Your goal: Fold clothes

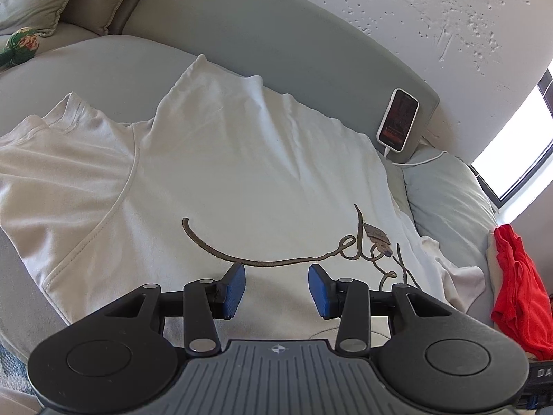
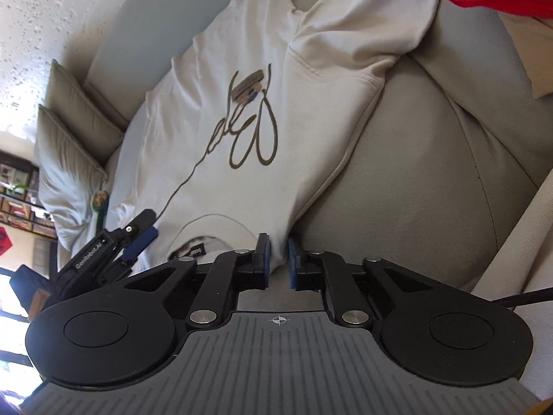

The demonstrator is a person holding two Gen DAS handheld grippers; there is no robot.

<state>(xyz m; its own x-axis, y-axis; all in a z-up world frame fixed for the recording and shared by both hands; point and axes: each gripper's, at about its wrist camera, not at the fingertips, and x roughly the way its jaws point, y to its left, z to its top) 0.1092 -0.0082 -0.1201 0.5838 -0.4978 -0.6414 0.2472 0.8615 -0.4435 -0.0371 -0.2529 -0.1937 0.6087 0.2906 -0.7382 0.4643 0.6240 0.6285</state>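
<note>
White T-shirt [image 1: 214, 159] lies spread flat on the grey sofa [image 1: 276, 45], print up. Left gripper [image 1: 276, 287] hovers above the shirt's neckline, fingers spread, empty. Right gripper [image 2: 278, 259] sits at the shoulder edge, fingers pinching the fabric. Phone [image 1: 397, 121] and red garment [image 1: 518, 287] lie beyond the shirt.

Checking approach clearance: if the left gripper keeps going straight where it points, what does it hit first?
Most likely the white T-shirt spread on the sofa: the left gripper is open, angled down at the shirt's front near the brown script print. Nothing else lies between, though how close the cloth is remains unclear.
</note>
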